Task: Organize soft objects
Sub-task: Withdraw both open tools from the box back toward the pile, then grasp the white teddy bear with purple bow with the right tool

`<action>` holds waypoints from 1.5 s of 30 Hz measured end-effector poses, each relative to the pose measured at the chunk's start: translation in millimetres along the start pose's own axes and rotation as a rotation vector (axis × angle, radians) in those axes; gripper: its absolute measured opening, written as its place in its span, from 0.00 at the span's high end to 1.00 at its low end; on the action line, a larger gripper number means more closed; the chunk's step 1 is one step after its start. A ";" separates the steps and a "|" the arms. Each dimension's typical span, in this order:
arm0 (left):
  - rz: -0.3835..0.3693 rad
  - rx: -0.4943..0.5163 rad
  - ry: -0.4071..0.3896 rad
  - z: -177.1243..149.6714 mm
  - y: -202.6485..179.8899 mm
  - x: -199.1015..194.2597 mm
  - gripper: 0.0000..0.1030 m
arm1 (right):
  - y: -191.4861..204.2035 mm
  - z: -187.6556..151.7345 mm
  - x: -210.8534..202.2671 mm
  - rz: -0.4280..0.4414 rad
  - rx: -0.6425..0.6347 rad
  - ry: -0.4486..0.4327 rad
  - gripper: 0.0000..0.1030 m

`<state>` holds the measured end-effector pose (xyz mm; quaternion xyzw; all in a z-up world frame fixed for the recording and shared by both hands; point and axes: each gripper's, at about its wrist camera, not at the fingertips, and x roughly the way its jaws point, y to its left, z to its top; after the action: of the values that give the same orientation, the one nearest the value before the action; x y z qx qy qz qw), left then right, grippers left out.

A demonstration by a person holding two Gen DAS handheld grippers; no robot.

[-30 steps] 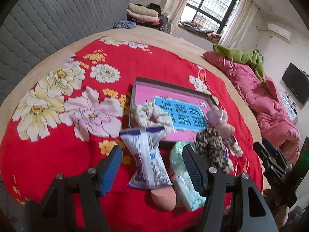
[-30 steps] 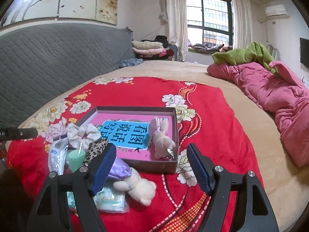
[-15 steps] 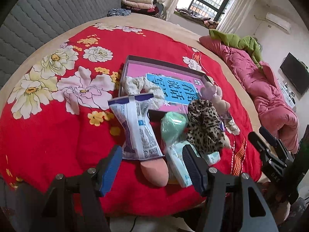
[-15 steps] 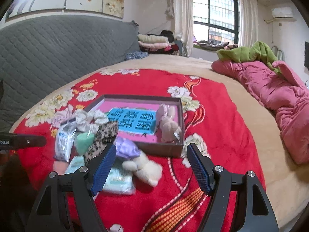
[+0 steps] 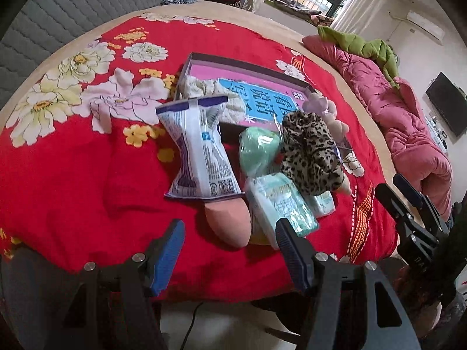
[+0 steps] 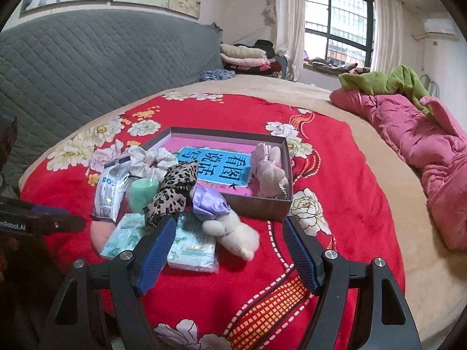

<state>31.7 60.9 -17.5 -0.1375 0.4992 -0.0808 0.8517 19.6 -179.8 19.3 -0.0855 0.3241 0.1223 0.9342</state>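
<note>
Left gripper (image 5: 230, 239) with jaws spread wide and empty, hanging just above a pink sponge (image 5: 229, 221) that lies between and a little beyond them on the red blanket (image 5: 73, 175). Right gripper (image 6: 229, 243) also with jaws spread, nothing pinched; cream plush toy (image 6: 233, 232) and tissue pack (image 6: 194, 248) between them, near the box (image 6: 262, 204).
</note>
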 end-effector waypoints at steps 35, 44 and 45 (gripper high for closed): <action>-0.043 -0.038 0.048 0.1 4.3 42.8 0.54 | -7.7 -18.4 49.0 -0.019 -0.051 0.096 0.26; -0.051 -0.060 0.066 1.0 8.1 51.3 0.54 | -5.0 -20.5 76.9 -0.056 -0.117 0.126 0.26; -0.051 -0.060 0.068 0.8 8.0 52.6 0.54 | -5.9 -20.7 80.0 -0.061 -0.120 0.131 0.26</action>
<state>58.1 54.2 -63.2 -0.1727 0.5264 -0.0921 0.8274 70.0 -176.6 -46.3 -0.1590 0.3739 0.1070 0.9074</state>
